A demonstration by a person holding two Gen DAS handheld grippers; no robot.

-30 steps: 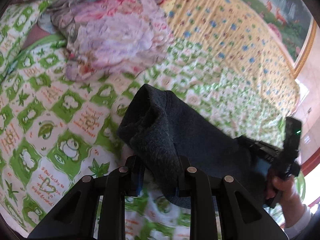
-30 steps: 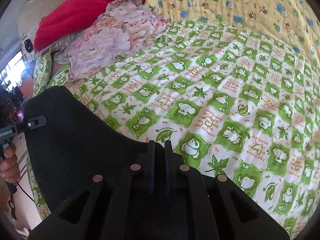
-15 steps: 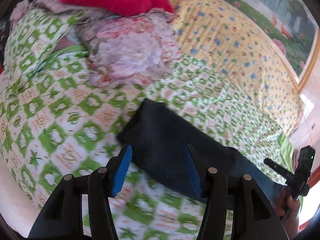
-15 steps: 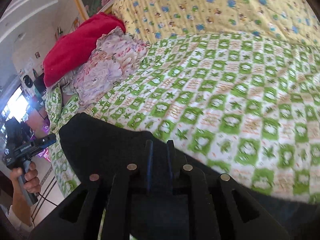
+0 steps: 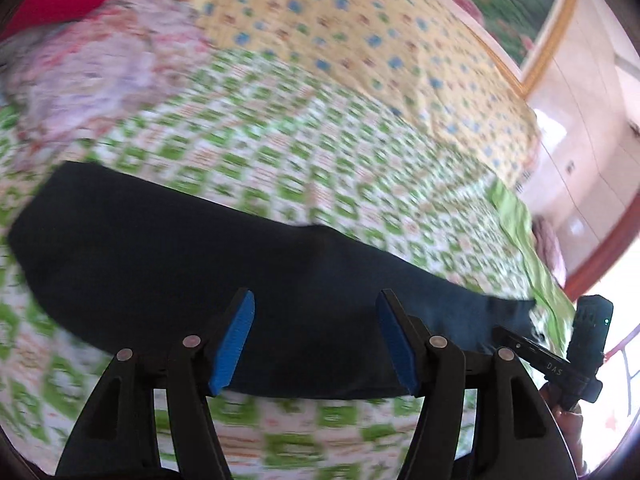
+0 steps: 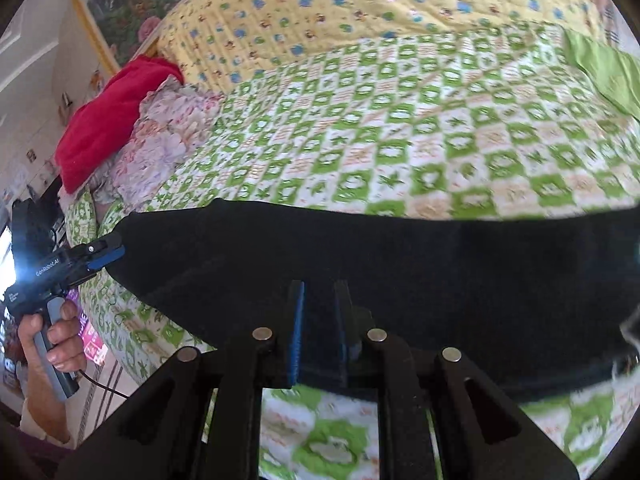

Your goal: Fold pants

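- Pants of dark navy, fleecy fabric (image 5: 224, 264) are laid as a long band across the lower middle of both wrist views, flat on the green-and-white checked quilt with frog prints (image 6: 400, 152).
- The left gripper (image 5: 314, 332) is seen with its blue-padded fingers (image 5: 234, 336) spread wide over the near edge of the band; nothing is pinched between them.
- The right gripper (image 6: 319, 332) is seen with its pads nearly together and dark cloth in the narrow gap; it is judged to be pinching the near hem, though contact cannot be made out with certainty.
- The step in hand is judged to be the smoothing and squaring of the band before a fold along its length.
- Both long edges should be checked for alignment first; motion blur in the left view hides fine wrinkles.
- The left pads should be closed on both layers at the edge, not on the top layer alone, so that the lower layer is not left behind.
- Both grips should be lifted together and carried level, so that sagging in the soft fabric between them is avoided.
- The quilt beneath should not be caught in either pinch.
- The crumpled pink floral cloth (image 6: 160, 152) and red plush blanket (image 6: 112, 116), at the upper left of the right view, lie well apart and need not be disturbed.
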